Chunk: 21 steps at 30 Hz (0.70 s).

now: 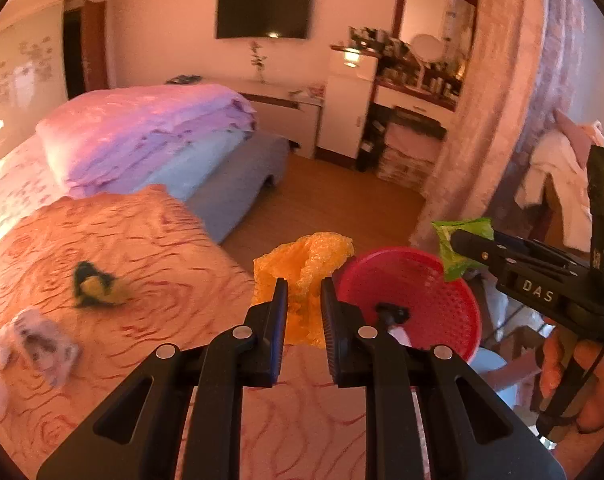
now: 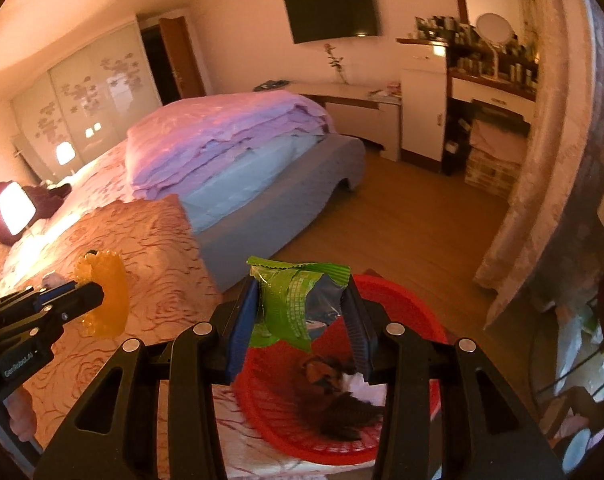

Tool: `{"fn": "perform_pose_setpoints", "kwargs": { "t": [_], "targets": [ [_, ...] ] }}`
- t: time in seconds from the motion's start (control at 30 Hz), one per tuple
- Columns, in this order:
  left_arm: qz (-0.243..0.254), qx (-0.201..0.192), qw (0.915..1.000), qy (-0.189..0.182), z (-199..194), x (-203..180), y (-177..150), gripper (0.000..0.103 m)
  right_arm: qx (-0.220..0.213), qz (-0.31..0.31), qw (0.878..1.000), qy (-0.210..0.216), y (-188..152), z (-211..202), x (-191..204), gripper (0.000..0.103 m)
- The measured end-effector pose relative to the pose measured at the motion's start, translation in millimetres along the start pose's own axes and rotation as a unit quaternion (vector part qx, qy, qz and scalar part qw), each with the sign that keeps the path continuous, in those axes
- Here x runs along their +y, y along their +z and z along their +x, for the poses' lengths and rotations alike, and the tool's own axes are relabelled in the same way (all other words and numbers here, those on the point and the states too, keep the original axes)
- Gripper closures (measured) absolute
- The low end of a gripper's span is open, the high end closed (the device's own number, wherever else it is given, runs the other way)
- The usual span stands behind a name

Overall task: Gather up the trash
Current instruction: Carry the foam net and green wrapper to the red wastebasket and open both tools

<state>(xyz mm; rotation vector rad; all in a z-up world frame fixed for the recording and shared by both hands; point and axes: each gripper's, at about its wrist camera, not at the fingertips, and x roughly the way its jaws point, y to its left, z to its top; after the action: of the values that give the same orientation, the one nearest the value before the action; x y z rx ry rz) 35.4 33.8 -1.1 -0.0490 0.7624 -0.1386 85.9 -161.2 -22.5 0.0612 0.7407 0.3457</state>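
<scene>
Carrying two pieces at once, our left tool (image 1: 304, 304) is clenched on orange bubble wrap (image 1: 302, 264) and our right tool (image 2: 302, 320) on a green wrapper (image 2: 293, 300), above the red basket (image 2: 406, 300) already holding scraps; a dark-yellow wrapper (image 1: 95, 284) and crumpled tissue (image 1: 33, 340) wait left on the bed (image 1: 141, 240).

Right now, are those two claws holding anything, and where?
Yes. The left gripper pinches the orange wrapper at its lower part; the right gripper squeezes the green packet by its two sides.

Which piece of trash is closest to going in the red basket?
The green wrapper, held in the right gripper. It hangs right over the red basket. The orange bubble wrap in the left gripper sits over the bedspread beside it.
</scene>
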Motion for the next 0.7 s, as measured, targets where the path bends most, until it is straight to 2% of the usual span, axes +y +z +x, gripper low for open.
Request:
{"fn": "perform_pose_setpoints", "kwargs": {
  "t": [0.47,0.7],
  "targets": [
    [0.039,0.070,0.9942,-0.072,69,-58,0,0.087,0.043,0.046,0.998,-0.029,-21,22,-54,0.062],
    [0.056,0.095,0.9905,-0.082,90,-74,-10,0.086,0.053,0.065,0.996,-0.035,-26,29,-70,0.061]
  ]
}}
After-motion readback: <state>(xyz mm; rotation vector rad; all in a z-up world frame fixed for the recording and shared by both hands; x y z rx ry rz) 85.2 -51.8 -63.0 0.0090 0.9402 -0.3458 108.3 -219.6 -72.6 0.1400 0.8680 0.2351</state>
